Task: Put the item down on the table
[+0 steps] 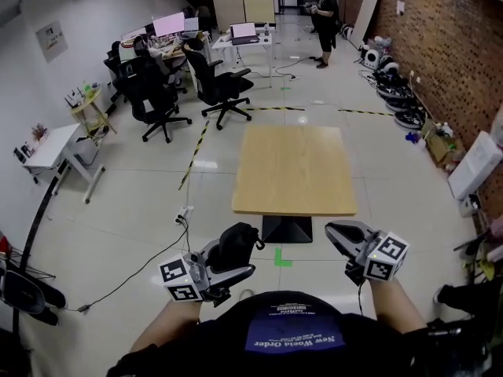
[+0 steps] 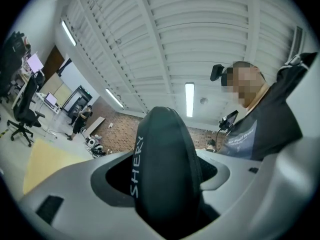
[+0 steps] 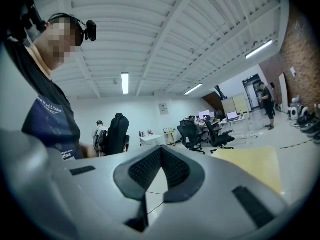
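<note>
Black and smooth-shelled, a case (image 1: 237,240) stands on edge between the jaws of the left gripper (image 1: 245,259). The jaws are closed onto its two broad sides, and its rounded top rises well past the jaw tips, with white lettering running up one edge. It is probably gripped across its thin dimension so that it cannot twist or slip. The right gripper (image 1: 336,238) has its jaws brought together with nothing between them, apparently just kept out of the way. The wooden desk (image 1: 295,171) lies ahead of both pairs of jaws. The case hangs over the floor, short of the desk's near edge, so setting it down calls for carrying it forward over the wood.
</note>
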Action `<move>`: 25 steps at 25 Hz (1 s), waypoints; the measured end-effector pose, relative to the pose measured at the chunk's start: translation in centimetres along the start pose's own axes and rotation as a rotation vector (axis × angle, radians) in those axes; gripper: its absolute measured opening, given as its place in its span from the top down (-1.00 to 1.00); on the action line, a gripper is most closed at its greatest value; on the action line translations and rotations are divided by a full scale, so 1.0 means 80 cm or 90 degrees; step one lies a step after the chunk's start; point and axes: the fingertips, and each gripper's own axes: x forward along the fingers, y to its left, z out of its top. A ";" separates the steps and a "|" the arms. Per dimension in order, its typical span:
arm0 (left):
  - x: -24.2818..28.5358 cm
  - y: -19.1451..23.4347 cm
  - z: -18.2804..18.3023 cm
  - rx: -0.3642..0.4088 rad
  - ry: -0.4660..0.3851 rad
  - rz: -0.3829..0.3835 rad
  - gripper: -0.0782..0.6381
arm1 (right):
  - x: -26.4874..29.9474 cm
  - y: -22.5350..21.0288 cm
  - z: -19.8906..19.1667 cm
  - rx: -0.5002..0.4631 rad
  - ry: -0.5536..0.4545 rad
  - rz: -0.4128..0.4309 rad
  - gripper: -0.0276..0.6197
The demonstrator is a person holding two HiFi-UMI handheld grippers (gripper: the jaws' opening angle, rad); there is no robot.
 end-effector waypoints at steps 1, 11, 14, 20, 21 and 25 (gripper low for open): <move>-0.003 0.020 0.011 0.000 0.002 -0.008 -0.16 | 0.018 -0.008 0.007 -0.003 -0.002 -0.005 0.95; -0.043 0.187 0.087 0.001 0.034 -0.052 -0.16 | 0.169 -0.077 0.041 0.003 -0.026 -0.050 0.95; -0.048 0.224 0.096 -0.009 0.036 -0.050 -0.16 | 0.198 -0.094 0.041 0.008 -0.017 -0.051 0.95; -0.029 0.285 0.102 -0.023 0.040 -0.033 -0.15 | 0.226 -0.159 0.049 0.019 -0.015 -0.050 0.95; -0.020 0.293 0.102 -0.022 0.040 -0.027 -0.15 | 0.228 -0.173 0.051 0.019 -0.016 -0.044 0.95; 0.028 0.331 0.101 -0.001 0.041 0.007 -0.15 | 0.239 -0.239 0.061 0.012 -0.026 0.004 0.95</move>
